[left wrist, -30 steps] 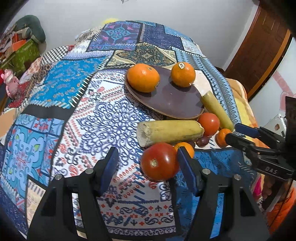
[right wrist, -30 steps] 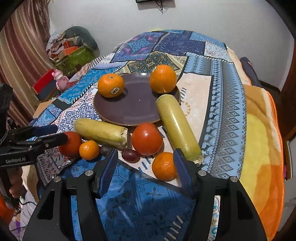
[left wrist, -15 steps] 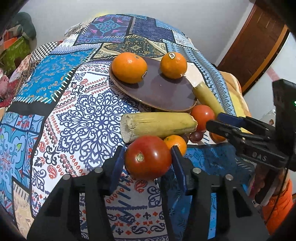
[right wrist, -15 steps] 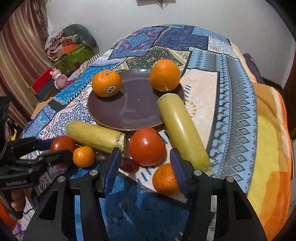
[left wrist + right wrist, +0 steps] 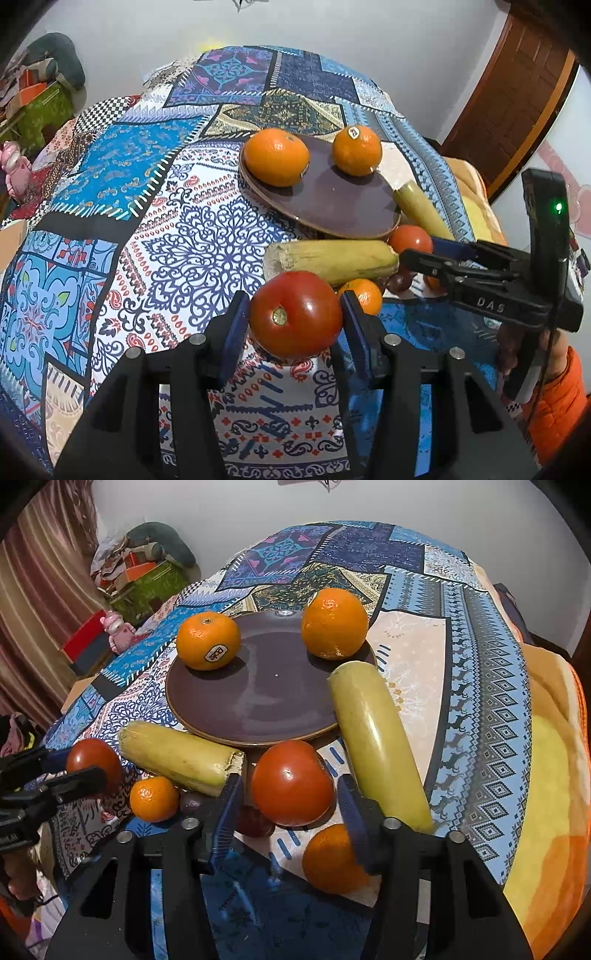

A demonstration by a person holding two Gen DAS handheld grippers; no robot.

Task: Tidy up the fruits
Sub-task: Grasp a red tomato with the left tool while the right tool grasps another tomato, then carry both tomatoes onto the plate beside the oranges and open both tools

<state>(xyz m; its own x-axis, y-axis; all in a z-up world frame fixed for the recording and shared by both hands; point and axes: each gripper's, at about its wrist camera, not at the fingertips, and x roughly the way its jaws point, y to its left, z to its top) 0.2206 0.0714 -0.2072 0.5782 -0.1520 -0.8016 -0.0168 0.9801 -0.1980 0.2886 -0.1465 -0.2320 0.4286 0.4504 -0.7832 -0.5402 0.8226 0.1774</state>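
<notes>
A dark brown plate [image 5: 343, 206] [image 5: 258, 701] holds two oranges [image 5: 277, 157] [image 5: 357, 149] on a patterned blanket. My left gripper [image 5: 293, 321] is shut on a red tomato [image 5: 295, 314], which also shows in the right wrist view [image 5: 94, 757]. My right gripper [image 5: 290, 797] stands around a second red tomato [image 5: 291, 782], jaws close to its sides with a small gap. Two yellow-green banana pieces [image 5: 177, 755] [image 5: 376, 738] flank the plate. Small oranges [image 5: 153, 797] [image 5: 332, 858] and dark grapes [image 5: 255, 821] lie nearby.
The patterned blanket [image 5: 147, 221] covers a bed. A wooden door [image 5: 517, 103] stands at the right, and a clutter pile with a green box [image 5: 147, 579] and a pink toy [image 5: 118, 627] at the left. An orange-yellow blanket [image 5: 546, 775] lies along the right edge.
My left gripper closed on the near tomato and holds it. My right gripper moved forward and narrowed around the other tomato.
</notes>
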